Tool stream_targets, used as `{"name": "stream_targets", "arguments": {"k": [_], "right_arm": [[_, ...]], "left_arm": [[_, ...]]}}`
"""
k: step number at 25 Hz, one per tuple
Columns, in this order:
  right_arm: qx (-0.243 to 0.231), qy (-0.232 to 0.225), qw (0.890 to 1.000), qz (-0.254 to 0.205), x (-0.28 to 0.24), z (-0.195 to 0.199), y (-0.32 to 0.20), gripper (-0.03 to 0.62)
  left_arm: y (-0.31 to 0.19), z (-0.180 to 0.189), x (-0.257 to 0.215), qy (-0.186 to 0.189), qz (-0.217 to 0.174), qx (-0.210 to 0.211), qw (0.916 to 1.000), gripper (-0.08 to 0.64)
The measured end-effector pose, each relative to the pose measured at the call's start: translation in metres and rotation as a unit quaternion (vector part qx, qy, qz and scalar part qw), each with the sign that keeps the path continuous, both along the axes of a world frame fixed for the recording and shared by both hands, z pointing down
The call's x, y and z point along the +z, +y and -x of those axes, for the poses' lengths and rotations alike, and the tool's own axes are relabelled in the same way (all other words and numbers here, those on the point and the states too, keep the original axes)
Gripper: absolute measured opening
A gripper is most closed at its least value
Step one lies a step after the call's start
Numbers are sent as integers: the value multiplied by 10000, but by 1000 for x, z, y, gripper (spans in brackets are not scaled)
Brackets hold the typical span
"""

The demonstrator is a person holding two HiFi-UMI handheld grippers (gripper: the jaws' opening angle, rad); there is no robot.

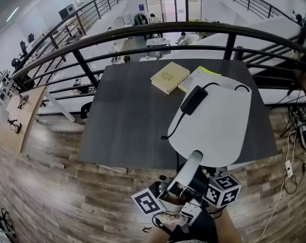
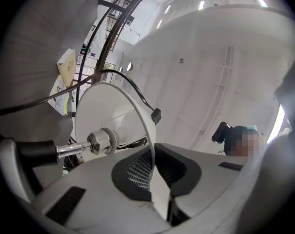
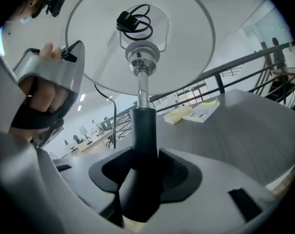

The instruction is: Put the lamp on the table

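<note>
The lamp [image 1: 213,125] is off the table [image 1: 127,115], carried by both grippers over the table's near right corner. Its wide white disc [image 3: 176,43] lies tilted above that corner, so in the head view it hides the table's edge there. No view shows whether the disc touches the tabletop.

The right gripper [image 3: 140,179] is clamped on the lamp's black pole [image 3: 143,130], with both pads pressed against it. Above the grip, the pole runs up into a chrome fitting [image 3: 141,62] at the disc's centre.

The left gripper [image 2: 152,179] is pinched on the thin rim of the disc, jaws nearly together with only the rim's edge between them. In the left gripper view the fitting and the pole stick out to the left of that grip. A hand [image 3: 40,96] wraps the left gripper's handle beside the disc.

A black adapter [image 1: 193,100] rests on the disc's far side. Its cord [image 1: 175,123] trails off the disc onto the table, and another loop curls at the disc's far edge.

At the table's far side lie a yellowish book [image 1: 169,77] and, just to its right, a booklet [image 1: 198,79], both well apart from the grippers. A dark railing [image 1: 158,29] curves behind the table, and wood floor [image 1: 67,186] runs along the table's near side.
</note>
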State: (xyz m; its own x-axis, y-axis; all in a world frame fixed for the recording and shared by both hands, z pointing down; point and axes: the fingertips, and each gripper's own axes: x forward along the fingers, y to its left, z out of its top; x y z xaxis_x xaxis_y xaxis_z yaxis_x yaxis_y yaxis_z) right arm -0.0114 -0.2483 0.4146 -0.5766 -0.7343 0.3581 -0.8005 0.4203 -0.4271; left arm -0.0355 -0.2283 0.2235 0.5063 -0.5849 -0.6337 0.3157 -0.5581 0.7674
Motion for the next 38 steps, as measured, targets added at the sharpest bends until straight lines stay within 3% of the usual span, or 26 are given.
{"name": "stream_targets", "arguments": {"k": [17, 38], "right_arm": [[182, 18, 9998, 101, 11, -82, -132, 192], [992, 266, 9947, -57, 46, -142, -214, 192]], "left_arm": [[-134, -79, 12, -33, 154, 139, 9998, 18], [-207, -128, 53, -219, 266, 867, 9956, 29]]}}
